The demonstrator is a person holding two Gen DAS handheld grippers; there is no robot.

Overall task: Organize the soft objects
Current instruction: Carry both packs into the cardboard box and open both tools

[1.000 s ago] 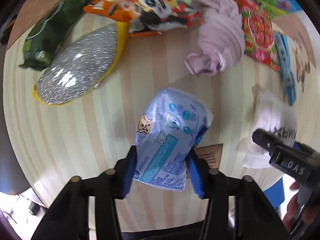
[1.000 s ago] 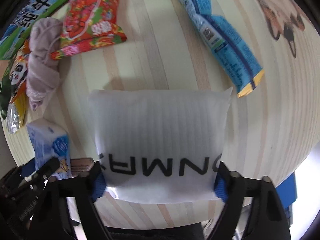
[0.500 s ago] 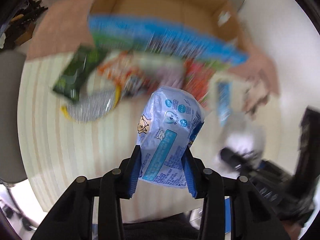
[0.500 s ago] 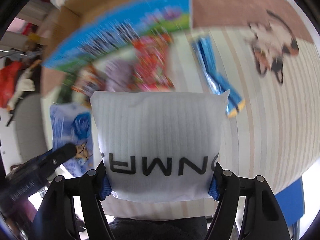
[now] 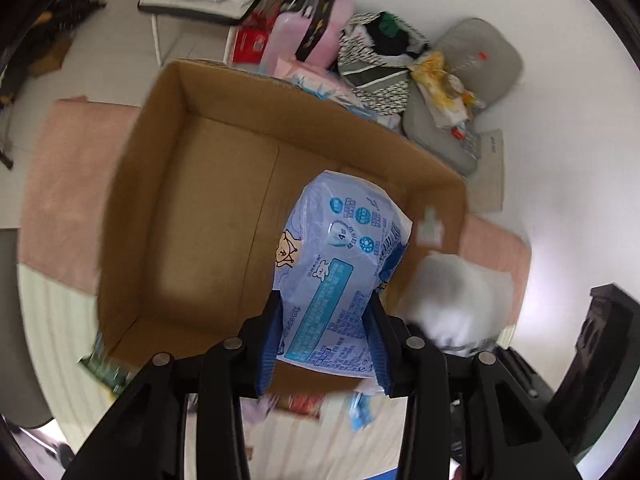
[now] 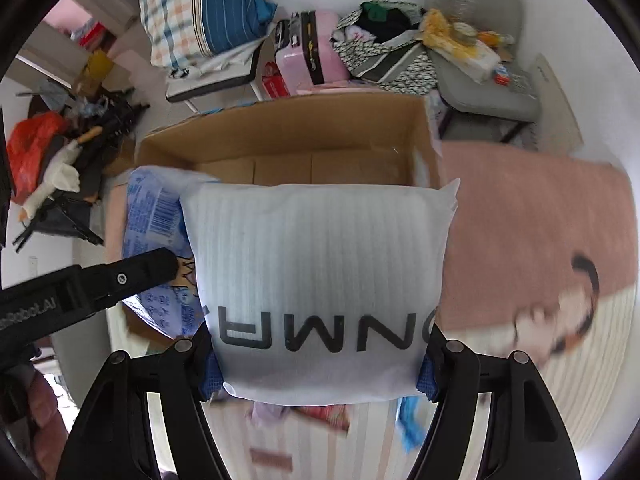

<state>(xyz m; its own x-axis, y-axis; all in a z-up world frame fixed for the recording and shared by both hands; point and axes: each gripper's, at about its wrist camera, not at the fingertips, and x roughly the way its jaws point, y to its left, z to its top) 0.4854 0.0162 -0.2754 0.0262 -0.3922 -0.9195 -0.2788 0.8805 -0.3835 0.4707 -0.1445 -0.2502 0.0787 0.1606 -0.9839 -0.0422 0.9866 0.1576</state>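
Note:
My left gripper [image 5: 326, 344] is shut on a light blue soft pack [image 5: 340, 268] with a bear print, held over the open cardboard box [image 5: 208, 208], whose bottom is bare. My right gripper [image 6: 320, 368] is shut on a white padded pouch [image 6: 320, 280] with black letters, held in front of the same box [image 6: 304, 144]. The white pouch shows blurred at the right of the left wrist view [image 5: 456, 300]. The blue pack [image 6: 156, 216] and the left gripper's finger [image 6: 100, 280] show at the left of the right wrist view.
The box stands on a pink mat [image 6: 520, 232] beyond the striped table [image 5: 52, 320]. Snack packets [image 5: 108, 372] lie blurred at the table's far edge. Behind the box are a pink suitcase [image 6: 308, 52], bags, folded bedding [image 6: 200, 8] and a grey chair [image 6: 480, 80].
Both grippers have lifted their packs off the table and swung up and forward. The box now fills the view; the table items have dropped to the bottom edge.

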